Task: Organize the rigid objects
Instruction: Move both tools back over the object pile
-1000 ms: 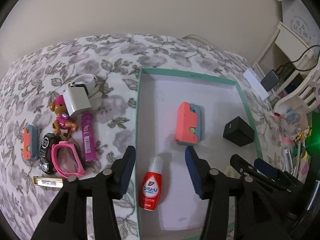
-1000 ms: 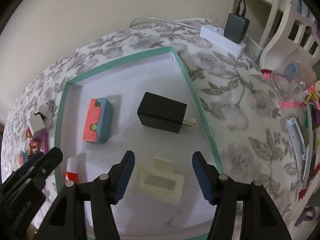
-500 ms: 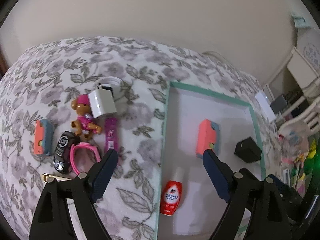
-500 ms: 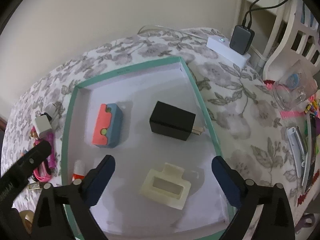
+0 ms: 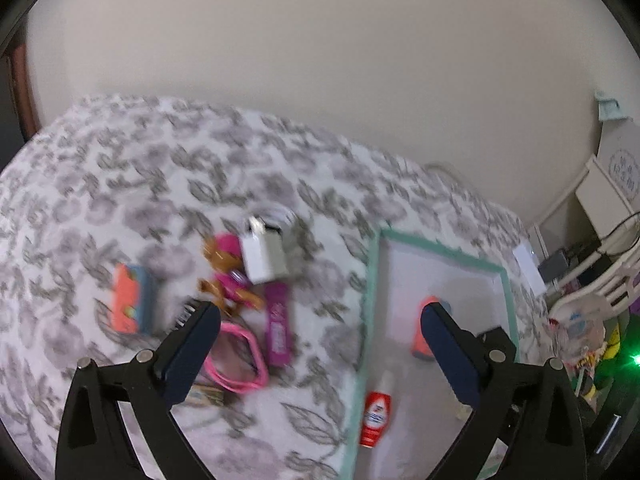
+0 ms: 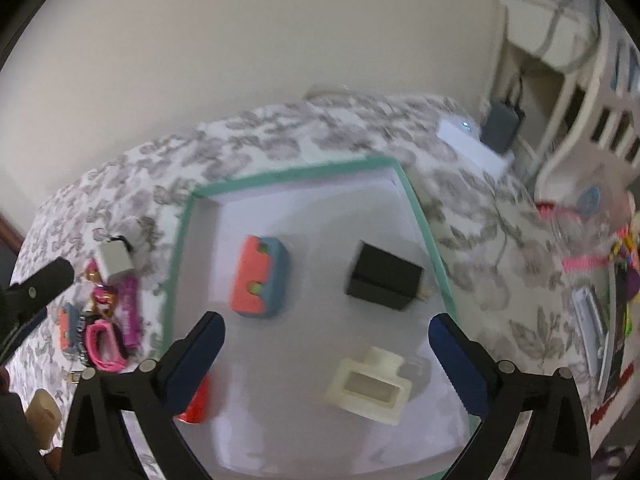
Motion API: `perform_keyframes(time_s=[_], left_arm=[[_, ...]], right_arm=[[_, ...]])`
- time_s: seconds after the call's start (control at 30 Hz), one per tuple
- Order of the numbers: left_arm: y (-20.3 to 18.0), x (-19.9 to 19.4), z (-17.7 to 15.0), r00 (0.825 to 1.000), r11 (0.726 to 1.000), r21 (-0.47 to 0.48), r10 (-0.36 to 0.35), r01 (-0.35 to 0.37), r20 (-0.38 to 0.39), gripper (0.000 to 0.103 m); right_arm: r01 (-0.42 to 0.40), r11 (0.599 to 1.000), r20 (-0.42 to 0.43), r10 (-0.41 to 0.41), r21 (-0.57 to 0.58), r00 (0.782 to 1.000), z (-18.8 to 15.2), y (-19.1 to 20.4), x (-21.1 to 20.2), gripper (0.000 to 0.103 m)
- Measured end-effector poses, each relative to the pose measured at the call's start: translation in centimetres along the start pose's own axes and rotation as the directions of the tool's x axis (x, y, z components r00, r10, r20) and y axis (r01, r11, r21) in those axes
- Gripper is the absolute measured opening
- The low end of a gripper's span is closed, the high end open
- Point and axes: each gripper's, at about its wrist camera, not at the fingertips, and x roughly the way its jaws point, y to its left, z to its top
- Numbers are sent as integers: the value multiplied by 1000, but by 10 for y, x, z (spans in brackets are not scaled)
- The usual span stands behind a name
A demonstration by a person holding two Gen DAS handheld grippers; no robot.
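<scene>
A green-rimmed white tray [image 6: 288, 174] holds a coral-and-blue block [image 6: 260, 276], a black charger [image 6: 384, 276], a cream clip [image 6: 370, 386] and a red bottle [image 5: 376, 410]. My left gripper [image 5: 320, 320] is open and empty above the cloth beside the tray [image 5: 370, 280]. Left of the tray lie a white charger [image 5: 264, 254], a pink dog toy [image 5: 228, 276], a purple tube [image 5: 278, 326], a pink band [image 5: 236, 364] and a second coral-blue block [image 5: 130, 304]. My right gripper [image 6: 326, 332] is open and empty above the tray.
The table has a floral cloth [image 5: 120, 184] and a plain wall behind. A white power strip with a grey adapter [image 6: 496, 128], a white chair [image 6: 580, 128], a glass [image 6: 588, 208] and small clutter [image 6: 592, 320] sit to the right.
Both grippers opened wide and drew back from the tray. The left one swung left toward the loose items on the cloth. The red bottle and cream clip stay in the tray.
</scene>
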Motion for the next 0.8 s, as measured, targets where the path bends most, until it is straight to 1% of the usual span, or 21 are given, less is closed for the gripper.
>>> perform_keyframes(time_s=[0.1, 0.17, 0.27, 0.33, 0.4, 0.47, 0.6, 0.8], left_arm=[[16, -17, 9, 998, 999, 2, 39, -39, 46, 100], [27, -23, 14, 996, 998, -5, 62, -61, 59, 100], [50, -35, 19, 995, 997, -43, 62, -59, 79, 100], [69, -43, 21, 994, 995, -83, 56, -48, 89, 100], [86, -50, 22, 992, 991, -118, 74, -63, 99, 100], [102, -55, 22, 989, 987, -139, 101, -85, 110, 100], [128, -58, 19, 980, 975, -172, 160, -138, 119, 100], [153, -42, 12, 981, 962, -211, 188, -173, 55, 100]], right_arm=[[-30, 998, 38, 32, -52, 999, 5, 24, -13, 103], [-50, 995, 55, 55, -82, 997, 7, 41, -21, 103], [-101, 986, 72, 111, -134, 991, 11, 69, -35, 103], [-117, 980, 84, 132, -164, 988, 12, 84, -40, 103], [-149, 971, 82, 167, -189, 983, 12, 100, -44, 103], [-170, 964, 68, 188, -205, 980, 11, 114, -42, 103], [-216, 945, 3, 224, -246, 975, 4, 144, -30, 103], [-262, 919, -106, 241, -294, 965, -11, 180, -2, 103]])
